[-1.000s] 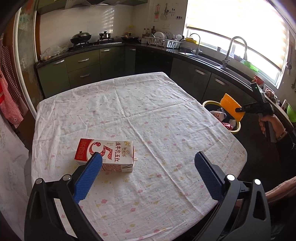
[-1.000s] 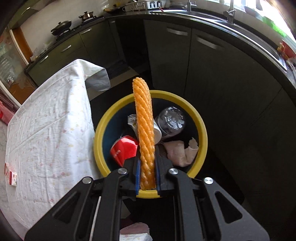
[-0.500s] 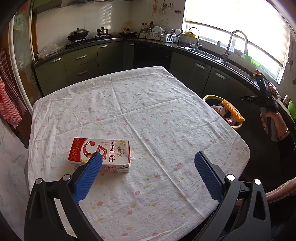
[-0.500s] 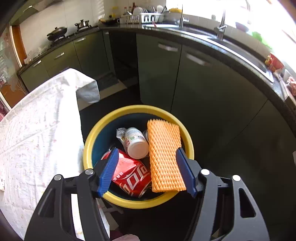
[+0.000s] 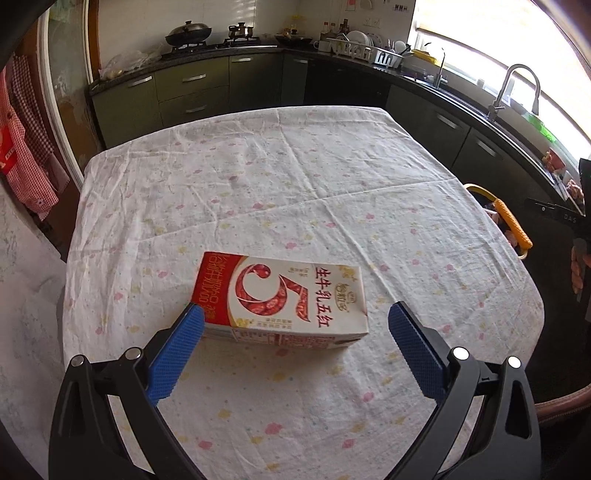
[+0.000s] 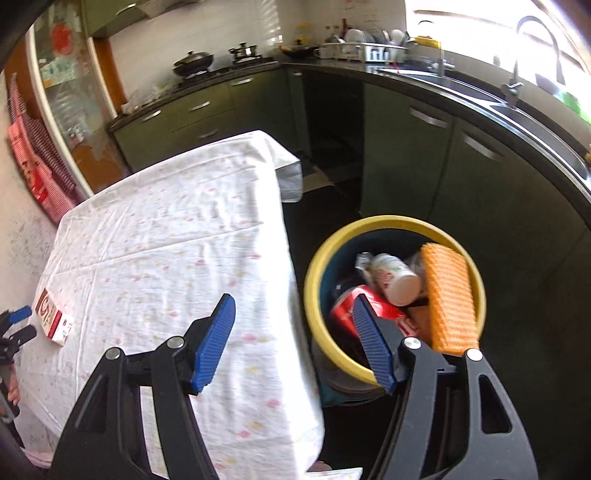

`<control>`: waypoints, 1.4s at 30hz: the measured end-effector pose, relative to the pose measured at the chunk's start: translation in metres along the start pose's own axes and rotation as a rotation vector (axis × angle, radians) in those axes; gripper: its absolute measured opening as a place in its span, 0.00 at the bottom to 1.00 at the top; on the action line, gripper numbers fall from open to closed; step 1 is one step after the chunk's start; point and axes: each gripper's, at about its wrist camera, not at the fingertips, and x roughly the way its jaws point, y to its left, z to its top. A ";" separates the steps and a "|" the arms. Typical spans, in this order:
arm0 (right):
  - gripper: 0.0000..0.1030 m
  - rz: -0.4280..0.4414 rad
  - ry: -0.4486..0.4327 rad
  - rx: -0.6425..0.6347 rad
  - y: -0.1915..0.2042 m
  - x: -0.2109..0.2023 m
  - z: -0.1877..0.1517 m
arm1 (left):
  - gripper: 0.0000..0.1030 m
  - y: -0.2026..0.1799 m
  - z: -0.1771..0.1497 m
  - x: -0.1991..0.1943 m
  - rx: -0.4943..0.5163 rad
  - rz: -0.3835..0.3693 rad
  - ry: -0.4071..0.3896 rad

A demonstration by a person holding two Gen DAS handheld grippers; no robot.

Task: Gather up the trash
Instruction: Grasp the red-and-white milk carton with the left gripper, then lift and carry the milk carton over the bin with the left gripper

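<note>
A red and white milk carton [image 5: 282, 297] lies flat on the flowered tablecloth [image 5: 258, 192], between and just beyond the open blue pads of my left gripper [image 5: 293, 347]. The carton also shows small in the right wrist view [image 6: 53, 319]. My right gripper [image 6: 293, 339] is open and empty, above the table's edge beside the yellow-rimmed bin [image 6: 393, 223]. In the bin lie an orange foam net [image 6: 448, 299], a paper cup [image 6: 395, 275] and a red can [image 6: 364, 308]. The net and bin rim also show in the left wrist view [image 5: 511, 223].
Dark green kitchen cabinets [image 5: 192, 92] and a counter with a sink tap [image 5: 517, 88] run along the back and right. A stove with a wok [image 5: 188, 33] stands at the back. Red checked cloth [image 5: 22, 147] hangs at the left.
My right gripper opened and dropped the orange net into the bin, then swung left toward the table. My left gripper moved closer to the carton, now between its pads.
</note>
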 end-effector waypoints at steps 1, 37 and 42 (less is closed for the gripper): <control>0.61 0.005 0.006 -0.008 0.004 0.002 0.001 | 0.95 0.001 0.003 0.001 0.024 0.005 -0.005; 0.64 -0.003 0.133 -0.046 0.034 0.027 -0.003 | 0.61 0.016 0.022 0.049 0.744 -0.282 0.455; 0.64 0.031 0.135 -0.043 0.038 0.036 -0.003 | 0.79 0.007 0.008 0.036 0.629 -0.176 0.390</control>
